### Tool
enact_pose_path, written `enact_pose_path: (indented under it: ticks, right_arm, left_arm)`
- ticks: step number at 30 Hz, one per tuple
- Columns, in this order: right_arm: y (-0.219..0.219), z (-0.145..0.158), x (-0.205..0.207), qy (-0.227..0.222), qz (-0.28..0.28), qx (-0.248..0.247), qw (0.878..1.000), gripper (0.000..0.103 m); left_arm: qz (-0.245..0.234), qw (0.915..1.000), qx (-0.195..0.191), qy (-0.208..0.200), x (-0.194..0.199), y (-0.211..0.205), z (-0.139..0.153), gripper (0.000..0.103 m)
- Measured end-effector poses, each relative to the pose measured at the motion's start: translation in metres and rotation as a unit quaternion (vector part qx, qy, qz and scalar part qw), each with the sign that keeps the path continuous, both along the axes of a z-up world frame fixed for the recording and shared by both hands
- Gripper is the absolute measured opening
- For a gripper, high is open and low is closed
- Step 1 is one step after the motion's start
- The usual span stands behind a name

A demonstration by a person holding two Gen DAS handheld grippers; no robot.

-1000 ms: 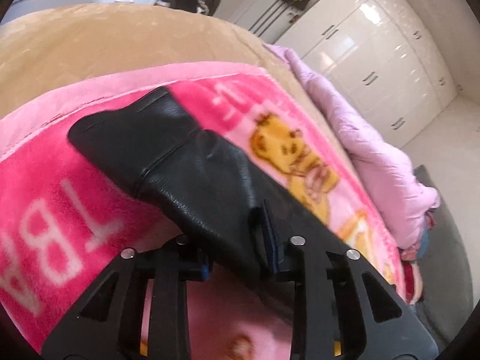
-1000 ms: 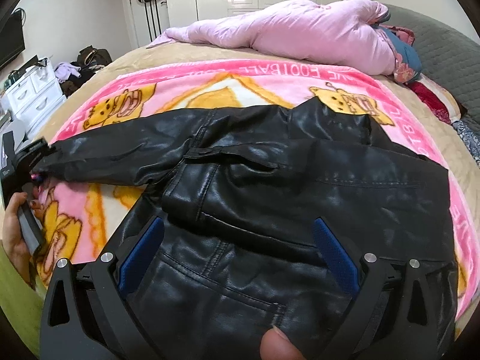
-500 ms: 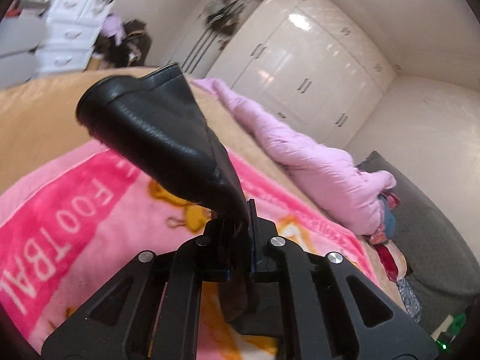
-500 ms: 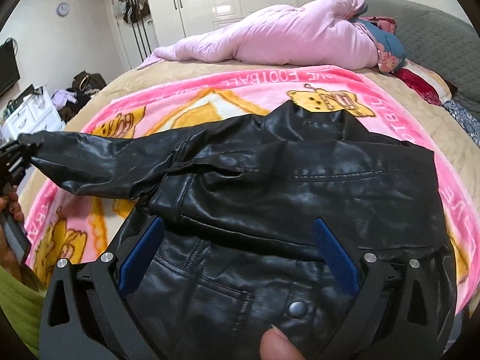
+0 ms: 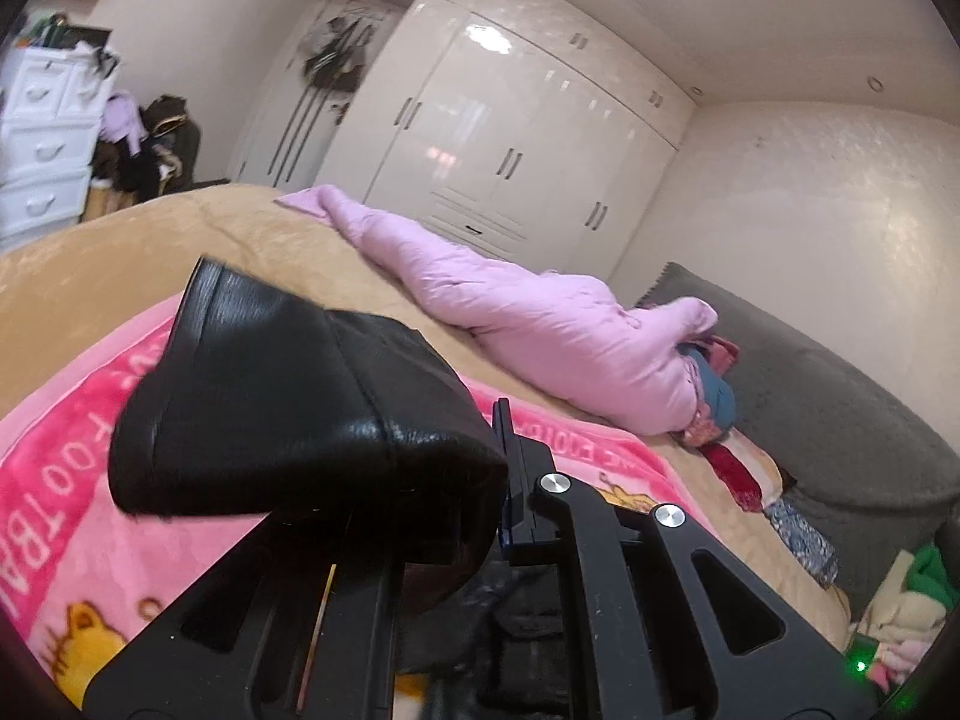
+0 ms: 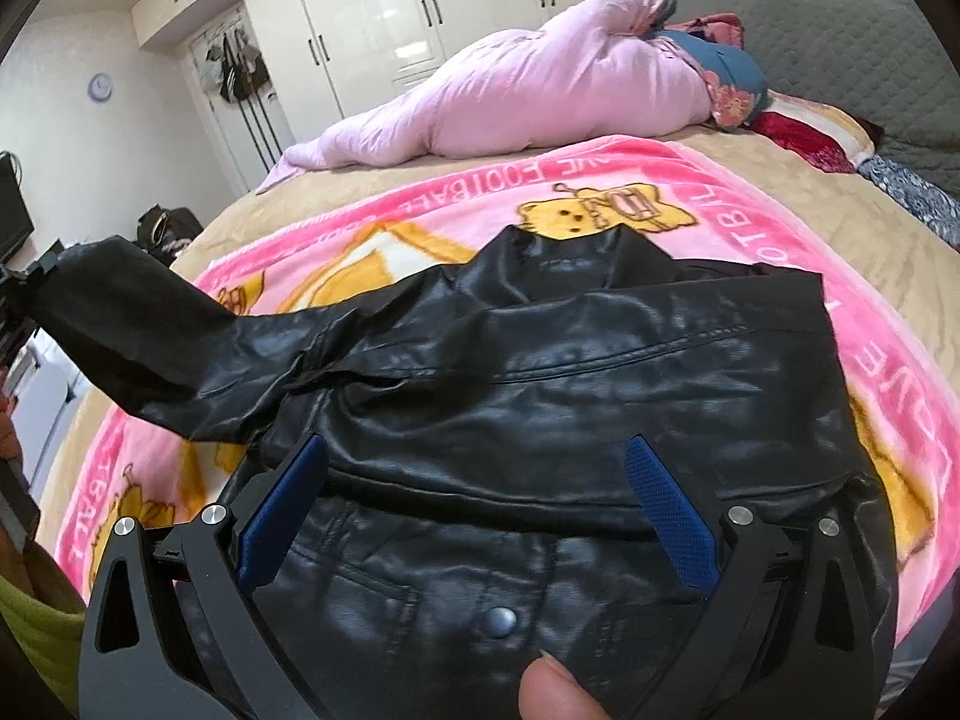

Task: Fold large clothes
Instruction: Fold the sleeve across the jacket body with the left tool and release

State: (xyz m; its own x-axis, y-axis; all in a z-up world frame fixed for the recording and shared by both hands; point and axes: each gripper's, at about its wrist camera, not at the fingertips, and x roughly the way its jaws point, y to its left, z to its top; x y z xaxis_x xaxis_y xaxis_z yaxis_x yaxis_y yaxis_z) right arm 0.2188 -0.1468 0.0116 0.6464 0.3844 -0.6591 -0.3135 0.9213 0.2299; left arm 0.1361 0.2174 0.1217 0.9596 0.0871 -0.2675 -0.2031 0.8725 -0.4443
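Observation:
A black leather jacket [image 6: 600, 396] lies on a pink cartoon blanket [image 6: 600, 180] on the bed. Its left sleeve [image 6: 162, 336] is raised off the blanket, stretched up toward the picture's left edge. My left gripper [image 5: 480, 498] is shut on that sleeve's cuff [image 5: 288, 408], which flops over the fingers and hides the left one. In the right wrist view the left gripper [image 6: 24, 294] shows at the far left edge. My right gripper [image 6: 474, 480] hovers open over the jacket's lower body, blue pads [image 6: 672, 516] wide apart, nothing pinched. A thumb tip [image 6: 558, 690] shows at the bottom.
A pink quilt [image 5: 540, 324] lies rolled across the far side of the bed, by a grey padded headboard [image 5: 840, 396] and colourful pillows [image 6: 798, 138]. White wardrobes [image 5: 510, 138] line the far wall. White drawers [image 5: 42, 138] and bags stand at the left.
My left gripper closed on the sleeve cuff and carried it up off the blanket. The right gripper drifted over the jacket body, staying open.

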Motion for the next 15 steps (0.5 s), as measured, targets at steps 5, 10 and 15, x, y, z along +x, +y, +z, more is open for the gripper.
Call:
enact_pose_path:
  ticks: [5,10,15]
  right_arm:
    - [-0.024,-0.001,0.004,-0.017,-0.022,-0.01,1.0,0.099]
    - [-0.049,0.004,0.004,-0.027,-0.041,-0.01,0.999,0.099]
    - [-0.081,0.013,0.002,-0.033,-0.064,0.005,0.997,0.099]
  left_arm:
    - [-0.026,0.9994,0.021,0.002,0.01,-0.038,0.007,0.002]
    - [-0.067,0.997,0.04,0.002,0.018,-0.08,0.012,0.002]
    - [-0.113,0.9923,0.05,0.002,0.027,-0.123,0.013,0.002]
